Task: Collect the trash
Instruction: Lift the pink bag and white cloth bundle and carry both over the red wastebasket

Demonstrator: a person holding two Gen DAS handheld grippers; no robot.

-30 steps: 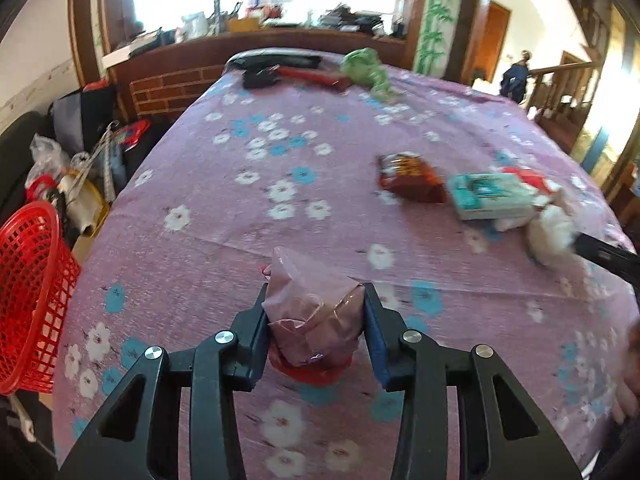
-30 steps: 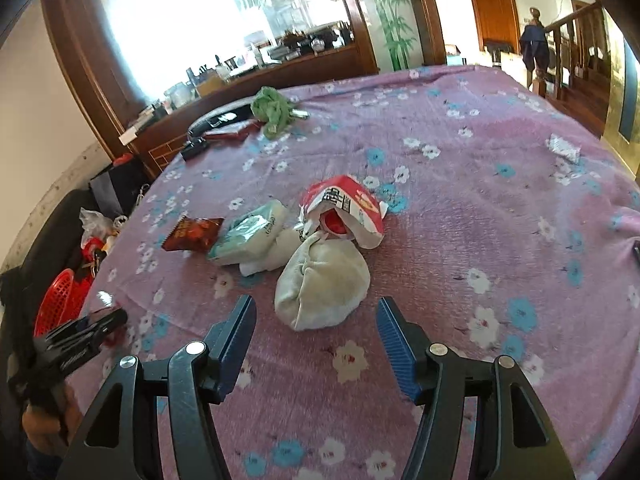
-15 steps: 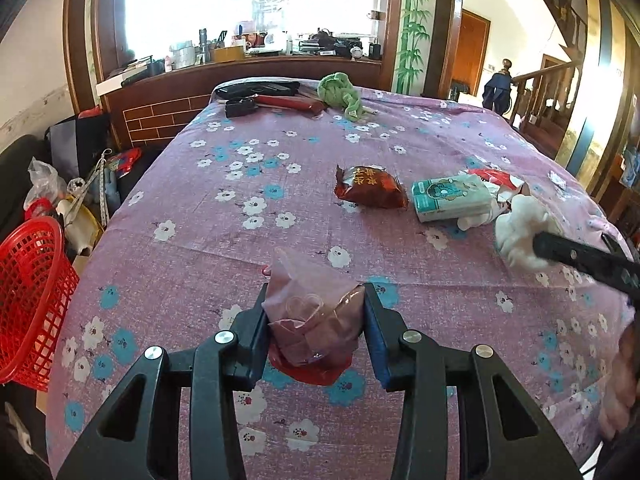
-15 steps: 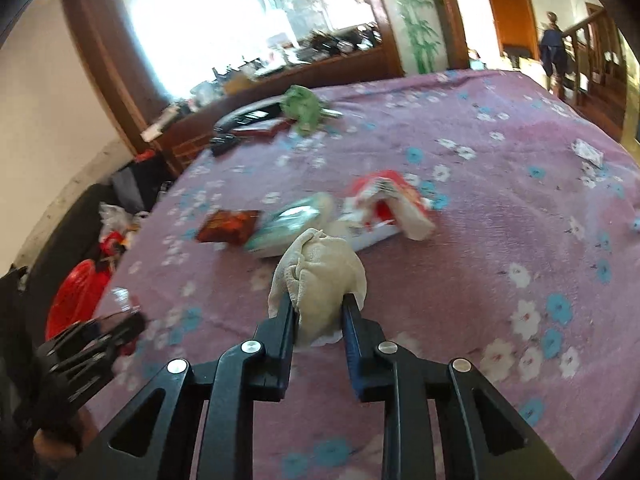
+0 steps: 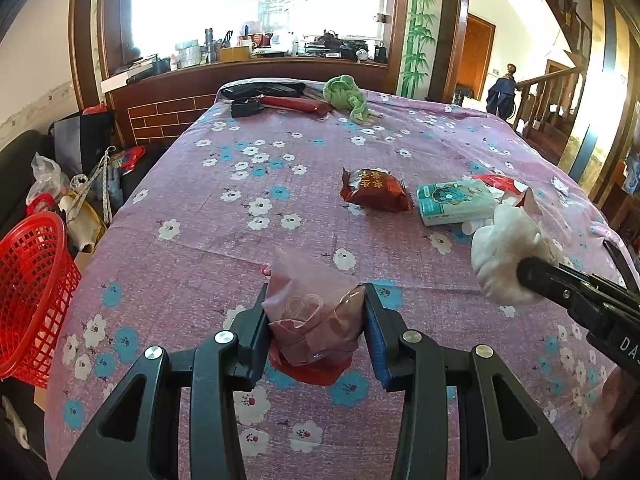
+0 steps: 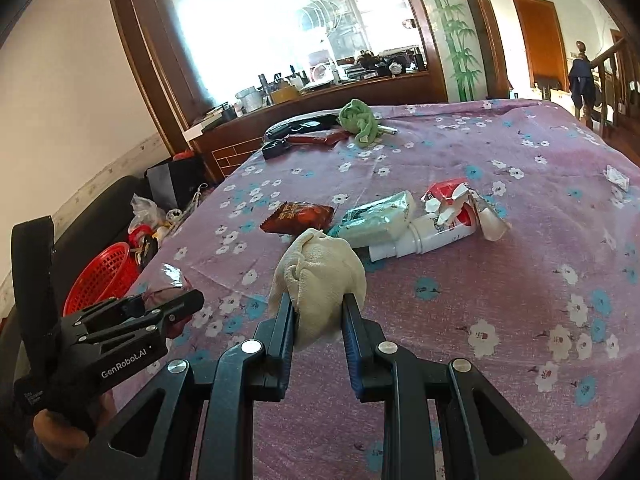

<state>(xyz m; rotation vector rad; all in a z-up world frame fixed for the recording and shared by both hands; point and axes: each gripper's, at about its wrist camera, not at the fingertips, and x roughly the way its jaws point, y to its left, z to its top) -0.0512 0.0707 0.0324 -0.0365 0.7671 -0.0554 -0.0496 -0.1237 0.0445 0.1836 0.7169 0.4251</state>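
My left tongs (image 5: 314,320) were clamped on a pink bag (image 5: 312,312), my right tongs (image 6: 318,316) on a cream rag (image 6: 320,276), both lifted over the worktop (image 5: 200,248). Neither was in the red basket (image 5: 28,296) yet; a brown packet (image 5: 376,190), tissue pack (image 5: 454,202) and torn wrapper (image 6: 460,200) remained. Only the right view showed a white bottle (image 6: 416,238) under the wrapper

Change over the last second. The right gripper (image 6: 318,312), whose jaws stood wide apart either side of the rag (image 6: 320,276) as it lay on the cloth (image 6: 500,280), has closed on the rag and raised it clear. A bottle (image 6: 416,238), formerly hidden behind the rag, now shows beyond the jaws.
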